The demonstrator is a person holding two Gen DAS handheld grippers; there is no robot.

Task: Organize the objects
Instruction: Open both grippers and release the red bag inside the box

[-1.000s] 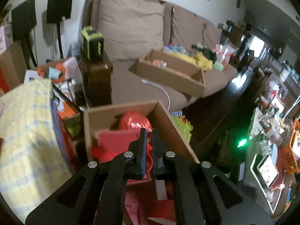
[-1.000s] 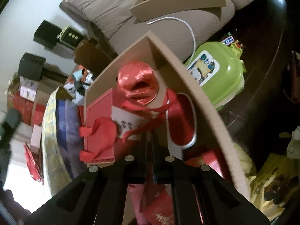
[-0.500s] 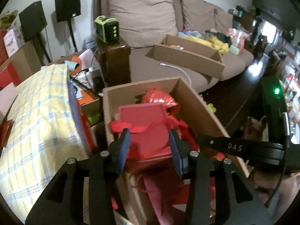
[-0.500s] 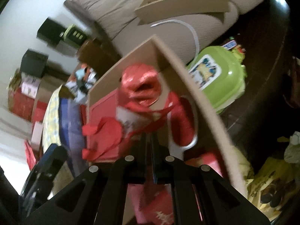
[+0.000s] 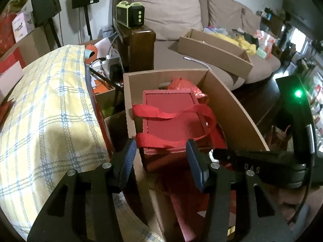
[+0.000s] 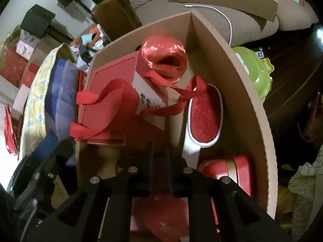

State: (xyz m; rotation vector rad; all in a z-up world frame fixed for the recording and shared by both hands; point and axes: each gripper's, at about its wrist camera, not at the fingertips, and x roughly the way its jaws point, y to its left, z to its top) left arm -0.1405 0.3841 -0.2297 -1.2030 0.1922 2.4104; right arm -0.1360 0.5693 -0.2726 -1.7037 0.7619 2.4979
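We have the red bag (image 5: 171, 117) resting in the box (image 5: 238, 111), our left gripper (image 5: 161, 157) opening just near of its handles and gripping nothing, our right gripper (image 6: 160, 169) parting, empty; next we likely seat the handles.

"DAS" on right gripper (image 5: 250, 166) arm; "…ERS" on candy wrapper (image 6: 259, 54).

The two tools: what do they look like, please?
Both are matte black plastic with silver rivets. The left tool has ribbed blue pads. The right tool has dark fingers; its body carries white letters "DAS" and a green light.
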